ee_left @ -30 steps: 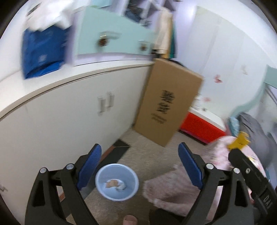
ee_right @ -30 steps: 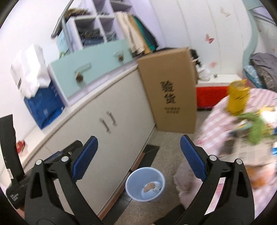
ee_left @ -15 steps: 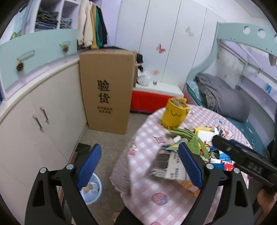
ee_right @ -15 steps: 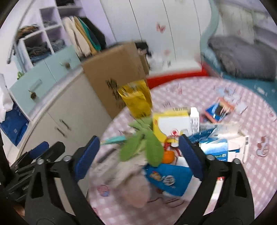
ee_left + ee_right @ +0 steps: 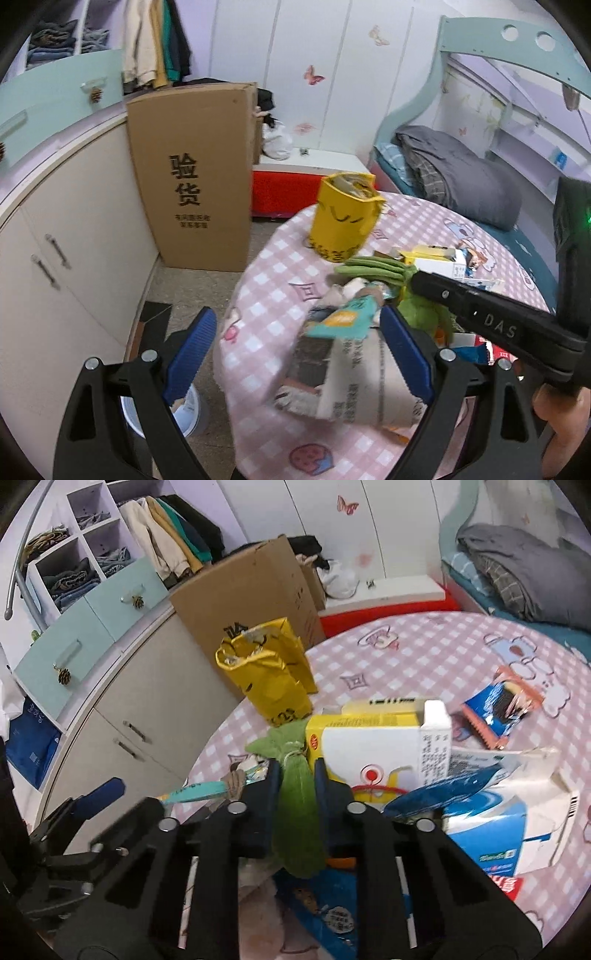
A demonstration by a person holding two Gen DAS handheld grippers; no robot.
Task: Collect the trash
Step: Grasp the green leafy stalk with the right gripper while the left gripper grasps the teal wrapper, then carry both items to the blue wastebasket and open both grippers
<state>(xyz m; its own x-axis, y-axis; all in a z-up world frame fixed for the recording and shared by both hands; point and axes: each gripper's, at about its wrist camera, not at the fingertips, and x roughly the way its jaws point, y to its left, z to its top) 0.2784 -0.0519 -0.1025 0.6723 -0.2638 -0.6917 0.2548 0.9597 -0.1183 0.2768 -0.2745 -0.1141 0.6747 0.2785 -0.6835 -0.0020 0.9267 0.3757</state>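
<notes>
Right tongs [image 5: 295,775] are closing on the green leaf bundle [image 5: 297,794], and the blue pads already sit against both its sides, the tied stalk poking out just past the tips and the leafy end hanging back between the arms. Directly to the right of those tongs, touching the bundle, lies a yellow and white carton [image 5: 384,746] on its side. Ahead of the tips and slightly left stands the yellow bag [image 5: 269,675], upright, its torn top open. Further right there's a blue and white tissue box [image 5: 509,823] and, well apart toward the far edge, a blue snack wrapper [image 5: 502,709]. Below the right tongs a blue packet [image 5: 325,912] lies flat on the checked pink surface [image 5: 417,653].

Left tongs [image 5: 295,354] stand wide, nothing pressed between them. Between their pads, on the surface, a folded newspaper [image 5: 354,380] lies with a teal wrapper [image 5: 343,317] at its far end. The green bundle shows just beyond the right pad of the left tongs. Under the left pad, down on the floor, sits the pale blue bin [image 5: 188,410], beside the surface's edge. A brown cardboard box [image 5: 195,173] stands well ahead against the cupboard.
</notes>
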